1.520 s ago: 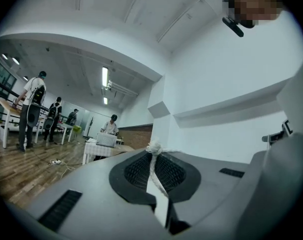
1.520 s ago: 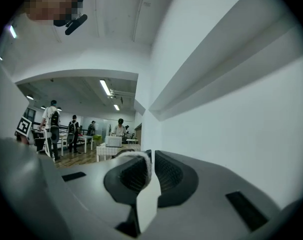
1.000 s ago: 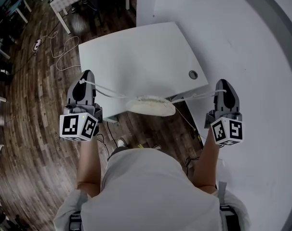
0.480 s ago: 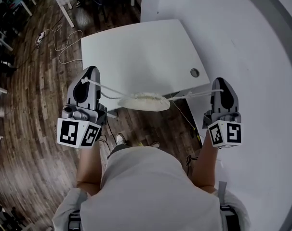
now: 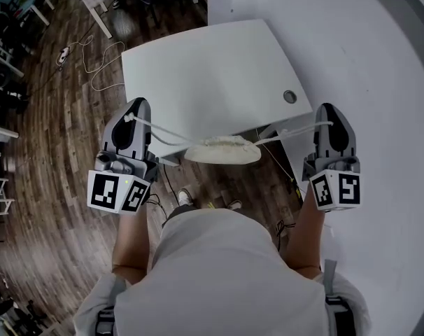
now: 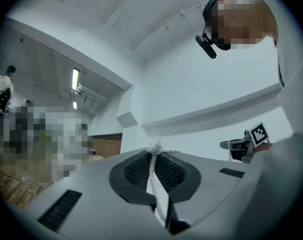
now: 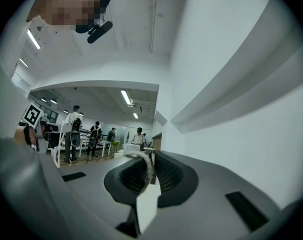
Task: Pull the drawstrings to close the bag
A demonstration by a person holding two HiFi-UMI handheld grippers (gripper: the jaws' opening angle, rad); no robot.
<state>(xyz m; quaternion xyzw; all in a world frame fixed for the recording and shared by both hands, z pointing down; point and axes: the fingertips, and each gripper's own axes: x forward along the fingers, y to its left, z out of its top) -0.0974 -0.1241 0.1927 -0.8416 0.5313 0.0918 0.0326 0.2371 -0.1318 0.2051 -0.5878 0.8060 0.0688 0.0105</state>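
A cream cloth bag (image 5: 222, 152) hangs in the air between my two grippers, in front of the white table's near edge. Its mouth is gathered tight. A white drawstring (image 5: 163, 133) runs taut from the bag up to my left gripper (image 5: 133, 120), which is shut on it; in the left gripper view the knotted cord (image 6: 154, 154) sits pinched between the pads. Another drawstring (image 5: 296, 131) stretches to my right gripper (image 5: 328, 123), shut on it, with the cord (image 7: 147, 167) clamped between its pads.
A white table (image 5: 212, 68) with a round cable hole (image 5: 290, 96) stands behind the bag. A white curved wall (image 5: 366, 61) rises at the right. Cables (image 5: 93, 54) lie on the wooden floor at left. People stand far off in the right gripper view.
Both grippers have stayed shut on the strings. The left gripper has drifted slightly outward and up, and the hanging bag has shifted a little with the strings.
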